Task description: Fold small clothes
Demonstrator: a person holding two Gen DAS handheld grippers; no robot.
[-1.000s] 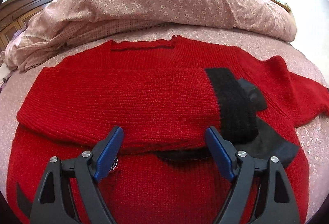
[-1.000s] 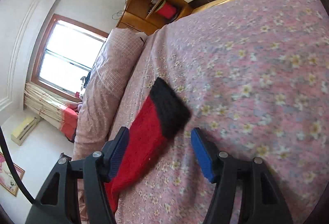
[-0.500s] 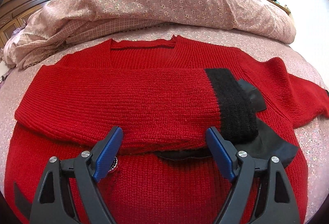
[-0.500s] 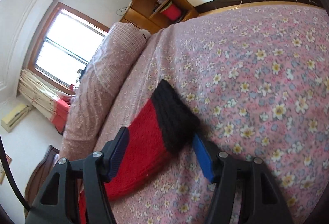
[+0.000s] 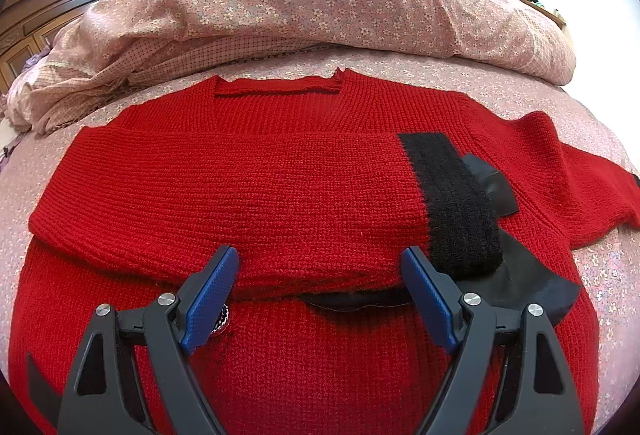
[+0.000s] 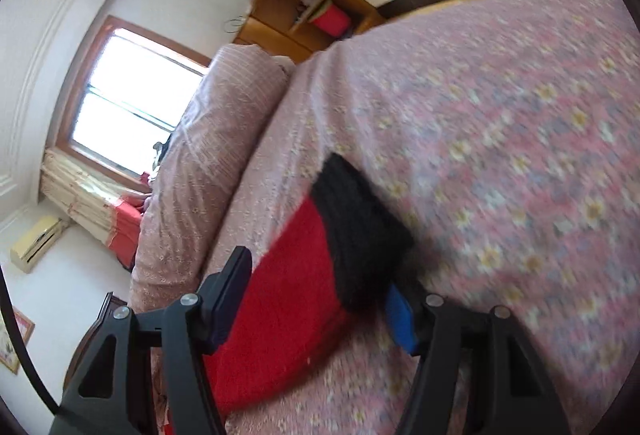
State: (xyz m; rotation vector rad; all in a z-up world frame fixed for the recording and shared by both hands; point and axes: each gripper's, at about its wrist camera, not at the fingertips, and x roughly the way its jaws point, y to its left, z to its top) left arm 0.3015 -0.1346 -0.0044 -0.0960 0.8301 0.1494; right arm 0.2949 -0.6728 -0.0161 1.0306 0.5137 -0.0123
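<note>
A red knit sweater [image 5: 280, 195] lies flat on the flowered bed. One sleeve is folded across its chest, and that sleeve's black cuff [image 5: 452, 203] rests at the right. My left gripper [image 5: 320, 255] hangs open just above the folded sleeve's lower edge, with nothing held. The other sleeve [image 5: 580, 187] stretches out to the right. In the right wrist view this sleeve [image 6: 288, 275] and its black cuff [image 6: 360, 227] lie between the fingers of my right gripper [image 6: 320, 275], whose jaws stand apart. The cuff partly covers the right pad.
A rolled flowered quilt [image 5: 320, 3] lies behind the sweater, with a dark wooden headboard [image 5: 40, 19] at the left. Black fabric [image 5: 532, 275] pokes out beside the folded cuff. A wooden shelf [image 6: 304, 7] and a window [image 6: 132, 95] stand past the pink sheet [image 6: 500, 155].
My right gripper has slid forward along the bed, so the sleeve's black cuff now sits between its fingers instead of ahead of them. The left gripper and the sweater have not moved.
</note>
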